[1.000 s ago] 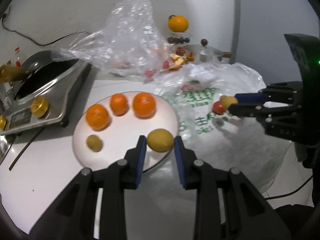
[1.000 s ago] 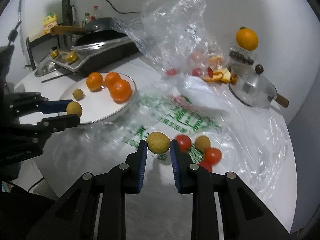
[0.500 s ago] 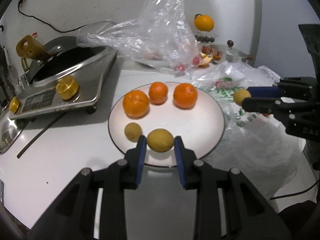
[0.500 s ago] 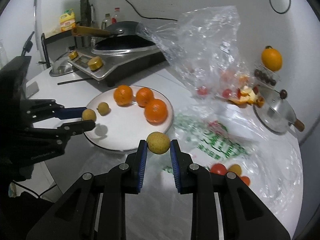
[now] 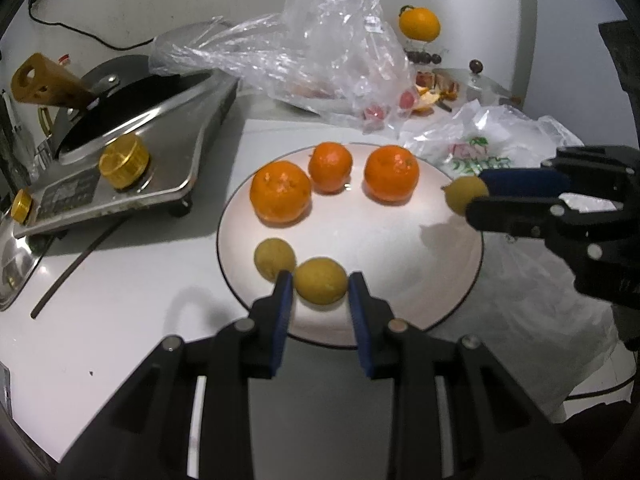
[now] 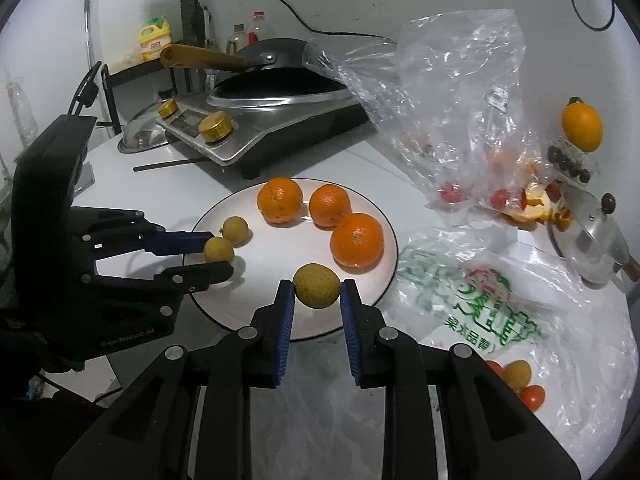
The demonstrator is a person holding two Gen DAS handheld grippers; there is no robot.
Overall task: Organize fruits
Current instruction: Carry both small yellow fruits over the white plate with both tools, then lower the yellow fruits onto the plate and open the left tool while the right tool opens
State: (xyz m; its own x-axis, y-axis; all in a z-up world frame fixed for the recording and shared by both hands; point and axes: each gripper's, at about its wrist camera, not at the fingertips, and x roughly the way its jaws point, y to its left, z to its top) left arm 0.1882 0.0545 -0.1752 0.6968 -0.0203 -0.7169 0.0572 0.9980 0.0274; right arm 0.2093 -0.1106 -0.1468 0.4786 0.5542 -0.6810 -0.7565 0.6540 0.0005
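Fruit pinched in left gripper [image 5: 320, 286] and right gripper [image 6: 317, 286] alike — small, round, dull yellow-green, dimpled.

A wok [image 6: 280, 80] with a wooden handle [image 5: 44, 84] sits on a steel cooker [image 5: 132, 160] with gold knobs [image 5: 124, 156]; a thin dark stick [image 5: 76, 268] lies on the white table [image 5: 120, 340] just beside it. Behind stand bottles [image 6: 256, 32]; at the far side rests a steel lid [image 6: 592, 240], with a black cable [image 6: 280, 0] on the wall.

Three oranges [image 5: 332, 178] in row on far side of white plate [image 5: 400, 248]; small yellow-green fruit [image 5: 274, 257] near left rim, probably lime.
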